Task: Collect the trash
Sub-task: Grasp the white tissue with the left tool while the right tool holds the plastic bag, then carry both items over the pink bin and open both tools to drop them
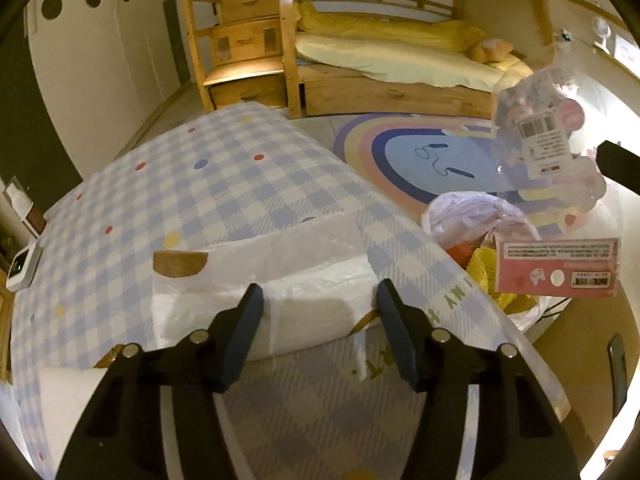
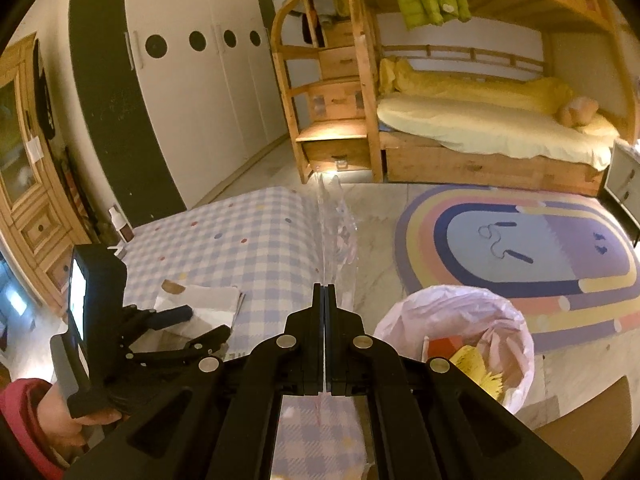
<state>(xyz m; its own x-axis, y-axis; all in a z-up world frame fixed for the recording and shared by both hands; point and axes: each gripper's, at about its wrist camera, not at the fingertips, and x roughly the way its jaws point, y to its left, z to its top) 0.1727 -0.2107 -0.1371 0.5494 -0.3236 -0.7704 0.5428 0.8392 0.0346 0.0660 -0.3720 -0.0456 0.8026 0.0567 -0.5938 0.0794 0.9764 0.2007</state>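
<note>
Right gripper clamped tight on a clear plastic wrapper, held upright in the air past the table's edge, above and beside the trash bag on the floor. Left gripper spread wide, empty, fingers either side of a white folded plastic bag lying on the checked tablecloth. Beyond, rainbow rug and wooden bunk bed.
</note>
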